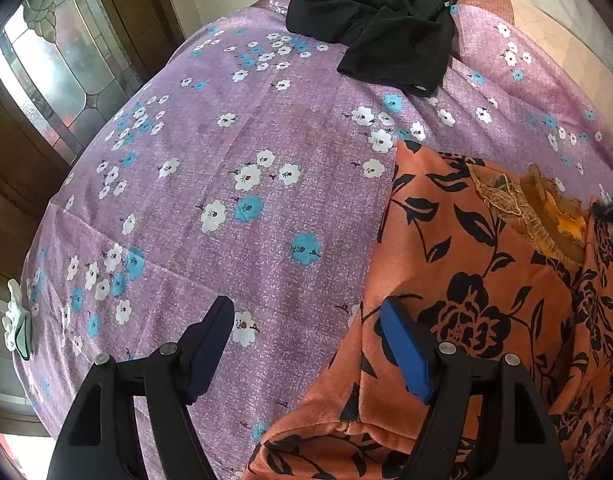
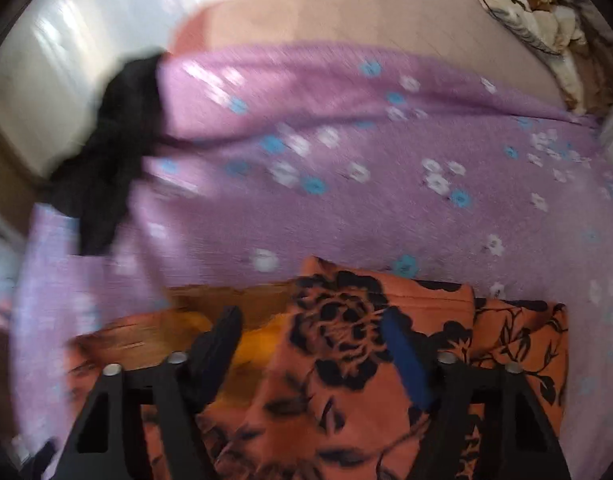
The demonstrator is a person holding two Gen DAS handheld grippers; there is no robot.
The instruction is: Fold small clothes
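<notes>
Orange floral garment (image 1: 486,312) lies partly folded on the purple flowered sheet (image 1: 226,160), a black garment (image 1: 382,20) bunched well beyond it. Left gripper (image 1: 306,344) hangs with jaws wide, gripping nothing, one finger over the orange edge. Right gripper (image 2: 314,356) has its jaws apart over the folded flap, pads not pressing the cloth. Let go carelessly, that flap could spring back or skew. Blur smears the right view; the garment's near edge is cut off.
</notes>
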